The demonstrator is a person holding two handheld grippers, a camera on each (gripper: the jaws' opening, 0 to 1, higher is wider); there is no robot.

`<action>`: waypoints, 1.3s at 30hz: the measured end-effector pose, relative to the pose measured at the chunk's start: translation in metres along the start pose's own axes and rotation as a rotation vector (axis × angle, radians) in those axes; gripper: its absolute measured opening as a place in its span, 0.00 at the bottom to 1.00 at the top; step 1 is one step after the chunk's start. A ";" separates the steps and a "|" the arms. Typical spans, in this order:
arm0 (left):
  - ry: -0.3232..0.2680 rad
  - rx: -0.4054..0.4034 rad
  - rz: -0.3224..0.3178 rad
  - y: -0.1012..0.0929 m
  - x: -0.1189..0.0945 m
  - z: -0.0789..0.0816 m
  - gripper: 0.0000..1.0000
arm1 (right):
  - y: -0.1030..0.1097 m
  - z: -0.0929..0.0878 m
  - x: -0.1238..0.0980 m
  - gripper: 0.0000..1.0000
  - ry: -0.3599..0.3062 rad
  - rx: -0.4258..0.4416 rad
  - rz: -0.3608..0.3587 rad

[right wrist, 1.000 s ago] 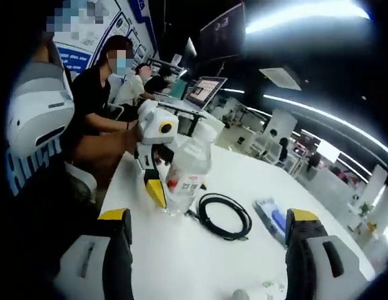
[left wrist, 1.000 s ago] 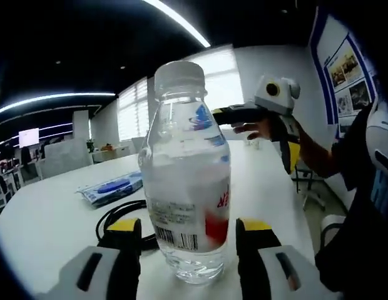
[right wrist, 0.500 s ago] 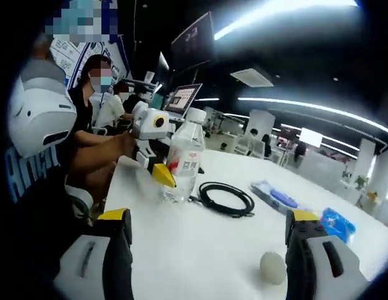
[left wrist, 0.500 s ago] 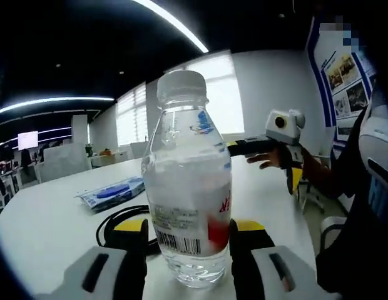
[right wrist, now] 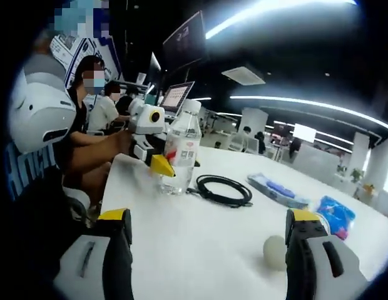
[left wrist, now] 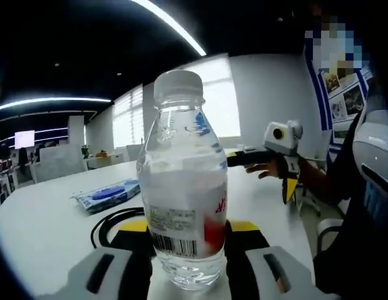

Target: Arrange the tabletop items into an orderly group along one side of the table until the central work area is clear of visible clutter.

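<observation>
Pinching water bottle low, left gripper fingers risk tipping it onto coiled cable; right gripper fingers spread, idle.

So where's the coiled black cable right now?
In the right gripper view the black cable lies on the white table, just right of the water bottle, left of the blue packet.

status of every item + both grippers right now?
water bottle: upright on table, cap on, clamped.
left gripper: jaws shut on the water bottle.
right gripper: jaws wide open, holding nothing.
black cable: coiled, lying flat.
white ball: resting on table.
blue packet: lying flat.
blue bag: crumpled, near table edge.
</observation>
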State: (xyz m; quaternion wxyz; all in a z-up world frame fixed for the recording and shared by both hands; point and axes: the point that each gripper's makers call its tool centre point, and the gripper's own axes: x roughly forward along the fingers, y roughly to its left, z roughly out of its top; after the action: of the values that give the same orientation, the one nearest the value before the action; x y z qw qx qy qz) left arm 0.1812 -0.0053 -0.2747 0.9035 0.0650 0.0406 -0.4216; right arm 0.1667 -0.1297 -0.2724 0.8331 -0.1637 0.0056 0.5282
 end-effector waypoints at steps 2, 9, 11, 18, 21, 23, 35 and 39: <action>-0.002 0.002 0.006 0.000 0.000 0.000 0.42 | 0.000 0.000 -0.001 1.00 -0.001 0.005 0.001; -0.014 0.002 0.019 0.001 -0.001 0.000 0.41 | -0.003 -0.002 -0.002 1.00 0.007 0.027 -0.018; -0.017 0.001 0.021 0.000 -0.002 0.000 0.41 | -0.003 -0.002 -0.003 1.00 0.005 0.028 -0.023; -0.028 -0.016 0.032 0.003 -0.005 0.000 0.39 | -0.008 0.000 -0.016 1.00 0.010 0.035 -0.072; -0.025 -0.014 0.037 0.004 -0.007 0.000 0.39 | -0.009 0.001 -0.022 1.00 0.008 0.037 -0.092; -0.025 -0.014 0.041 0.005 -0.009 -0.001 0.39 | -0.010 0.002 -0.025 1.00 0.005 0.038 -0.100; -0.032 -0.032 0.028 0.008 -0.014 0.000 0.38 | -0.018 -0.002 -0.032 1.00 -0.001 0.055 -0.127; -0.064 -0.058 0.004 0.010 -0.019 0.007 0.38 | -0.019 -0.005 -0.033 1.00 0.000 0.064 -0.132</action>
State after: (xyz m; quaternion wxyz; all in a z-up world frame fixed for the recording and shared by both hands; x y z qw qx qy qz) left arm 0.1772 0.0143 -0.2641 0.9068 0.0253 0.0237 -0.4202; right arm 0.1695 -0.1672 -0.2661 0.8709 -0.1371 0.0115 0.4718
